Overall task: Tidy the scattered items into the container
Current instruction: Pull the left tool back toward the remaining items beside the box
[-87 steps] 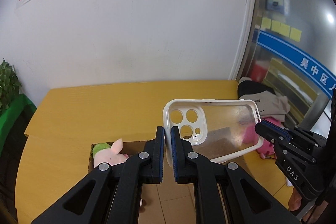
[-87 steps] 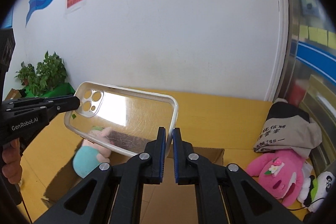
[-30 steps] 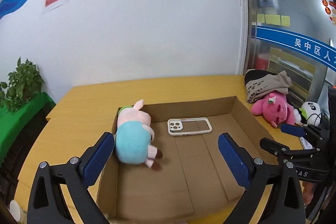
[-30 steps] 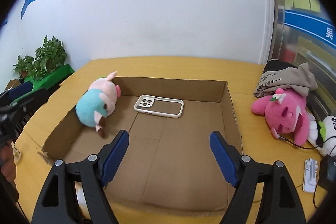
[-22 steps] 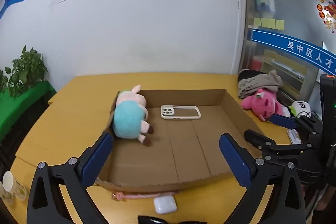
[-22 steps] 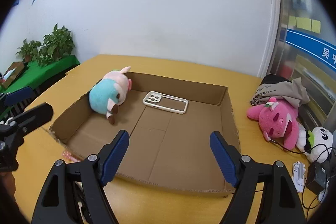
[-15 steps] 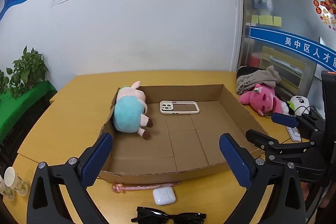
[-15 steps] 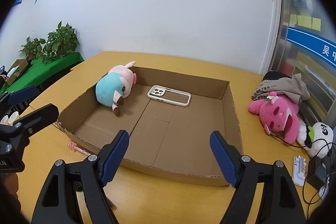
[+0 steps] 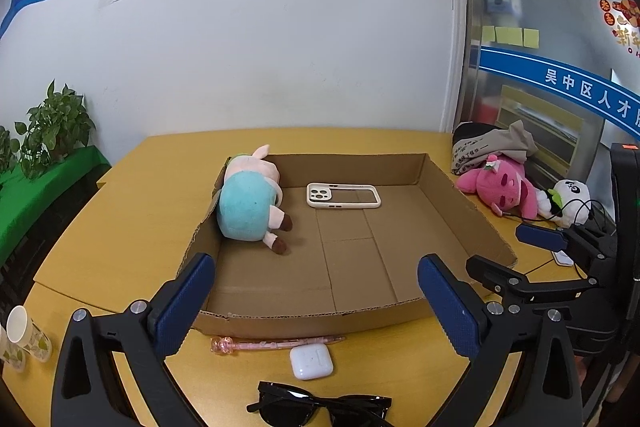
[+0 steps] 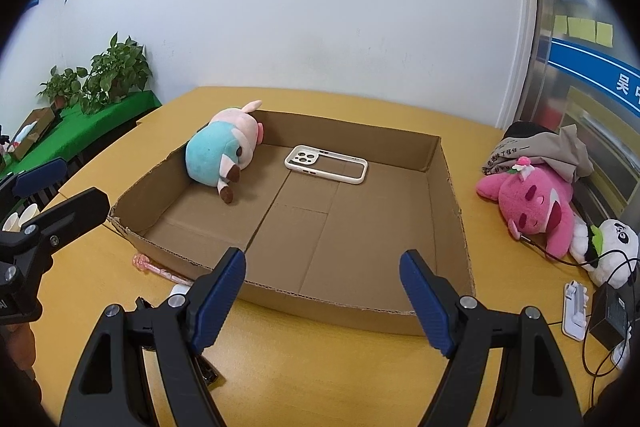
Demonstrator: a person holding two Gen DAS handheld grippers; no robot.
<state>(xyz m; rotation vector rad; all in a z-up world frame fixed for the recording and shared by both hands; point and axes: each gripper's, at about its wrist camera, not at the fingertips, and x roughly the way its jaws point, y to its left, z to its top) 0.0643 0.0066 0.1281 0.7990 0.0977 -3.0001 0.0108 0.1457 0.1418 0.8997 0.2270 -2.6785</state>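
A shallow cardboard box (image 9: pixel 468 205) (image 10: pixel 452 195) lies on the yellow table. Inside it are a teal-and-pink plush pig (image 9: pixel 250 205) (image 10: pixel 220 151) against the left wall and a white phone case (image 9: pixel 343 195) (image 10: pixel 326 164) near the back. In front of the box lie a pink pen (image 9: pixel 276 343) (image 10: pixel 160 270), a white earbud case (image 9: pixel 311 362) and black sunglasses (image 9: pixel 320 409). My left gripper (image 9: pixel 316 293) and my right gripper (image 10: pixel 322 285) both stand open and empty over the box's near edge. The right gripper (image 9: pixel 508 253) also shows at the right of the left wrist view.
A pink plush (image 9: pixel 498 185) (image 10: pixel 532 203), a panda plush (image 9: pixel 570 201) (image 10: pixel 608 247) and folded clothes (image 10: pixel 536 147) lie right of the box, with a charger and cables (image 10: pixel 608 311). Paper cups (image 9: pixel 20 335) stand at the table's left. Potted plants (image 10: pixel 112 75) sit on a green surface beyond.
Both grippers let go of the phone case, which now lies in the box, and opened wide. They drew back toward the near edge, bringing the pen, earbud case and sunglasses into view.
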